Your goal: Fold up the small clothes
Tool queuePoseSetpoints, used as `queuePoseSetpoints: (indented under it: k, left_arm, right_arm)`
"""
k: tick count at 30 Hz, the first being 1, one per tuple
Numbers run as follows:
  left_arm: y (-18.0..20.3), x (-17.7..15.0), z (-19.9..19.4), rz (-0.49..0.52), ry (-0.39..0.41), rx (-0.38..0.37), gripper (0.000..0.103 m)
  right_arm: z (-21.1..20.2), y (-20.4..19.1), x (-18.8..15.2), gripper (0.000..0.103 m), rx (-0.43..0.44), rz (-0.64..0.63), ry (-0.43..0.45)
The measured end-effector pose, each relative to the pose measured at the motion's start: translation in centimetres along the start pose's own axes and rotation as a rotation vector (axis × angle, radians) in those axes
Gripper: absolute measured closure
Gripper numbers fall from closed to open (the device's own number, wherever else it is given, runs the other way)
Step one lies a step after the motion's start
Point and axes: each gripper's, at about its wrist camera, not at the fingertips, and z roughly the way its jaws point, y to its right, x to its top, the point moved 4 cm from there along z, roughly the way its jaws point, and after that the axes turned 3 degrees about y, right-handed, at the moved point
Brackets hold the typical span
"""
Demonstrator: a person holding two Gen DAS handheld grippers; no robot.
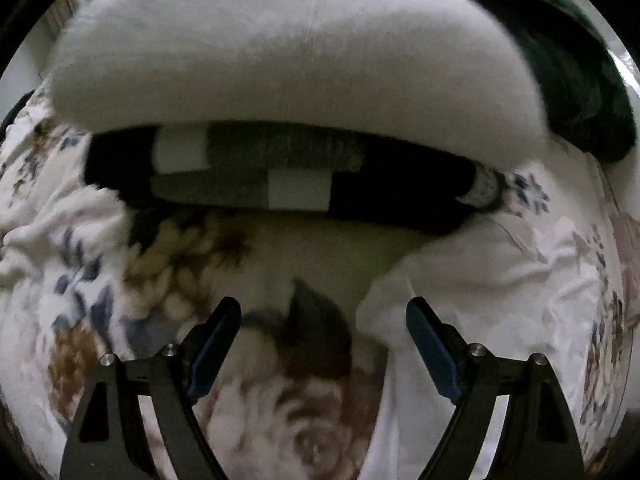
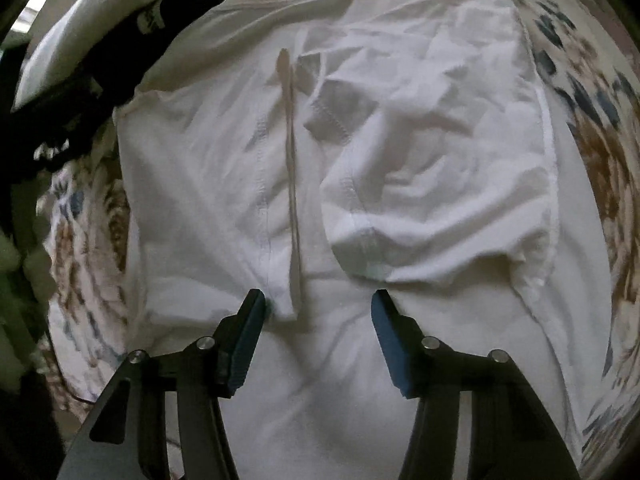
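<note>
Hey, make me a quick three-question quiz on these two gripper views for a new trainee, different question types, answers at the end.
1. True or false: the right gripper hovers open above a white garment spread on the floral bedspread.
2. Multiple choice: in the left wrist view, what lies directly under the big white pillow? A) a black, grey and white colour-block garment B) a red towel C) a pair of shoes
3. Fill in: the left gripper is ____, with only the bedspread between its fingers.

Key: 1 true; 2 A, the colour-block garment; 3 open.
</note>
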Motion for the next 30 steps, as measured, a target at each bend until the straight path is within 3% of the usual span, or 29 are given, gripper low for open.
queuePoseSetpoints:
  k: [2, 4, 6, 10, 15, 19, 23, 26, 30]
  left_arm:
    - [0.5, -1.8, -2.0, 0.055, 0.019, 0.036, 0.019]
    - [1.2, -4.2, -4.1, 0.092, 0.034, 0.058, 0.014]
    - [1.8, -5.6, -5.5, 0.098, 0.029, 0.044, 0.008]
    - [4.1, -8.6, -7.3, 0.091, 0.006, 0.048, 0.008]
    - [6.7, -9.4, -9.6, 0.068, -0.008, 0.004, 0.008]
    - [8.6, -10.1, -11.6, 0.084, 0.004, 0.008, 0.008]
    - [11.1, -11.8, -13.4, 0.094, 0.008, 0.013, 0.008]
    - [14.1, -14.4, -14.2, 0.085, -0.016, 0.002, 0.008]
    - [20.1, -20.1, -14.0, 0.049, -0.109, -0.024, 0.008]
  right_arm:
    - [-1.6, 1.3, -0.2, 0.037, -0.013, 0.008, 0.018]
    - [-3.1, 1.6, 0.8, 0.011, -0.067, -0.006, 0.050]
    - [-4.6, 2.4, 1.0, 0.002, -0.136, -0.030, 0.079]
    - [-7.3, 3.8, 1.7, 0.002, -0.227, -0.074, 0.132]
    - [-10.1, 3.1, 1.5, 0.002, -0.251, -0.088, 0.169]
    - [-12.3, 2.2, 1.2, 0.002, -0.219, -0.088, 0.191]
    - [-15.2, 3.7, 0.6, 0.002, -0.116, -0.063, 0.176]
    - [-17.1, 6.9, -0.1, 0.002, -0.041, -0.038, 0.130]
    - [-18.3, 12.2, -0.6, 0.002, -0.021, -0.038, 0.059]
